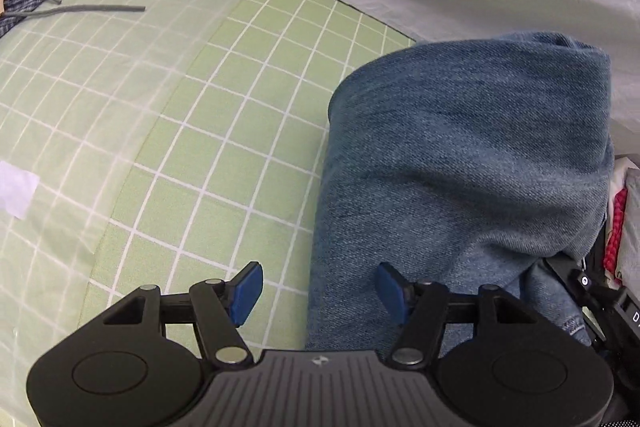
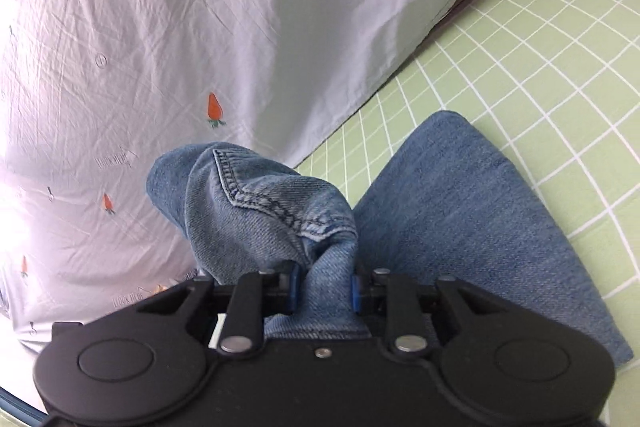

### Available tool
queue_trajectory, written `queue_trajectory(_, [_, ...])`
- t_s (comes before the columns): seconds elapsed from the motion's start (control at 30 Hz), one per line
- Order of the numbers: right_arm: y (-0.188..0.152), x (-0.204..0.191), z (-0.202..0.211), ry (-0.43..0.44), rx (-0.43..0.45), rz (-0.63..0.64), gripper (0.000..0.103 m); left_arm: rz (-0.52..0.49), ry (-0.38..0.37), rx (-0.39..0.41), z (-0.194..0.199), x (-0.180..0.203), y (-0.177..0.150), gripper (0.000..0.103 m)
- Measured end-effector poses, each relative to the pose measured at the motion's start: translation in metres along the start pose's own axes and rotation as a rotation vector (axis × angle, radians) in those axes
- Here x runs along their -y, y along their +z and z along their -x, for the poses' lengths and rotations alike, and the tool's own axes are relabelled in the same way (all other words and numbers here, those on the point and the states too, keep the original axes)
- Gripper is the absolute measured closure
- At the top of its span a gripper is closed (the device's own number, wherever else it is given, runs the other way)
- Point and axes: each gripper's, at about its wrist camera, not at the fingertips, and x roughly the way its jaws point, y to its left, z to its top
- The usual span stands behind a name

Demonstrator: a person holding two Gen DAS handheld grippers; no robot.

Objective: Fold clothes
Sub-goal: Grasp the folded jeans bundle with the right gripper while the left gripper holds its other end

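Folded blue jeans on the green checked sheet, left gripper spread wide with one finger over the denim edge, right gripper pinching a bunched fold

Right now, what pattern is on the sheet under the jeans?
Green sheet with white grid lines, clearest in left wrist view.

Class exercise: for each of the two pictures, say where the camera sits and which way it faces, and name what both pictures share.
Left wrist: sits on the left gripper, jaws open, looking down over the green checked sheet.
Right wrist: sits on the right gripper, shut on the jeans, facing the white cloth.
Both show the jeans, green sheet and white cloth.
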Motion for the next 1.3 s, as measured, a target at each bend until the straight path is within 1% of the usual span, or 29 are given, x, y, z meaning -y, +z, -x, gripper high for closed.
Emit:
queue_trajectory(0.07, [0.005,0.01,0.019,0.005,0.043,-0.049,0.079,-0.021,-0.021,0.024,0.005,0.007,0.003,0.04])
queue_trajectory(0.13, [0.011,0.032,0.03,-0.065,0.047,-0.12,0.079,-0.055,-0.024,0.028,0.003,0.016,0.003,0.038])
queue_trajectory(0.17, [0.014,0.044,0.034,-0.108,0.044,-0.156,0.075,-0.072,-0.016,0.023,-0.001,0.021,0.002,0.036])
queue_trajectory(0.2, [0.017,0.054,0.035,-0.182,0.025,-0.17,0.071,-0.085,-0.008,0.014,-0.006,0.025,0.001,0.036])
queue_trajectory(0.23, [0.019,0.063,0.034,-0.278,-0.005,-0.169,0.065,-0.094,-0.003,-0.004,-0.014,0.029,-0.001,0.036])
queue_trajectory(0.27, [0.021,0.068,0.035,-0.325,-0.01,-0.154,0.061,-0.102,-0.001,-0.026,-0.021,0.032,-0.004,0.036])
queue_trajectory(0.33, [0.023,0.068,0.043,-0.346,0.021,-0.115,0.053,-0.116,0.009,-0.052,-0.03,0.037,-0.01,0.036])
queue_trajectory(0.37, [0.025,0.064,0.049,-0.346,0.045,-0.101,0.051,-0.124,0.017,-0.056,-0.032,0.039,-0.014,0.036])
queue_trajectory(0.4, [0.028,0.058,0.052,-0.345,0.064,-0.075,0.05,-0.127,0.021,-0.058,-0.032,0.04,-0.017,0.036])
queue_trajectory(0.43, [0.03,0.052,0.054,-0.344,0.073,-0.037,0.046,-0.125,0.022,-0.058,-0.033,0.041,-0.019,0.036])
queue_trajectory(0.47, [0.032,0.045,0.055,-0.339,0.07,0.009,0.039,-0.122,0.024,-0.06,-0.035,0.04,-0.019,0.036])
queue_trajectory(0.5, [0.033,0.038,0.053,-0.329,0.057,0.062,0.036,-0.119,0.027,-0.061,-0.036,0.039,-0.019,0.036])
queue_trajectory(0.53, [0.033,0.032,0.049,-0.319,0.037,0.112,0.029,-0.117,0.031,-0.062,-0.037,0.039,-0.018,0.034])
queue_trajectory(0.57, [0.032,0.025,0.044,-0.318,0.013,0.169,0.024,-0.116,0.037,-0.061,-0.038,0.039,-0.018,0.032])
queue_trajectory(0.6, [0.03,0.019,0.037,-0.329,-0.013,0.228,0.023,-0.117,0.043,-0.06,-0.039,0.04,-0.018,0.032])
queue_trajectory(0.67, [0.023,0.009,0.023,-0.38,-0.045,0.336,0.022,-0.123,0.054,-0.056,-0.039,0.042,-0.019,0.031])
queue_trajectory(0.73, [0.021,0.006,0.012,-0.421,-0.048,0.394,0.023,-0.134,0.067,-0.05,-0.039,0.044,-0.019,0.03])
queue_trajectory(0.8, [0.027,0.006,0.003,-0.425,-0.024,0.386,0.023,-0.148,0.076,-0.042,-0.039,0.046,-0.018,0.028])
queue_trajectory(0.87, [0.04,0.016,-0.006,-0.435,-0.019,0.307,0.025,-0.154,0.07,-0.032,-0.039,0.047,-0.016,0.028])
queue_trajectory(0.93, [0.053,0.029,-0.019,-0.433,-0.039,0.238,0.026,-0.151,0.054,-0.017,-0.039,0.047,-0.012,0.028])
queue_trajectory(1.03, [0.062,0.038,-0.036,-0.415,-0.091,0.223,0.026,-0.157,0.024,0.004,-0.041,0.048,-0.003,0.027])
queue_trajectory(1.07, [0.064,0.041,-0.039,-0.407,-0.107,0.218,0.023,-0.159,0.013,0.011,-0.042,0.049,0.0,0.025])
queue_trajectory(1.13, [0.068,0.052,-0.04,-0.372,-0.138,0.178,0.018,-0.166,-0.012,0.012,-0.047,0.05,0.005,0.021])
queue_trajectory(1.2, [0.072,0.064,-0.038,-0.307,-0.16,0.126,0.017,-0.163,-0.028,0.006,-0.054,0.051,0.01,0.021])
queue_trajectory(1.3, [0.072,0.069,-0.036,-0.239,-0.185,0.137,0.015,-0.137,-0.068,-0.009,-0.065,0.049,0.015,0.019])
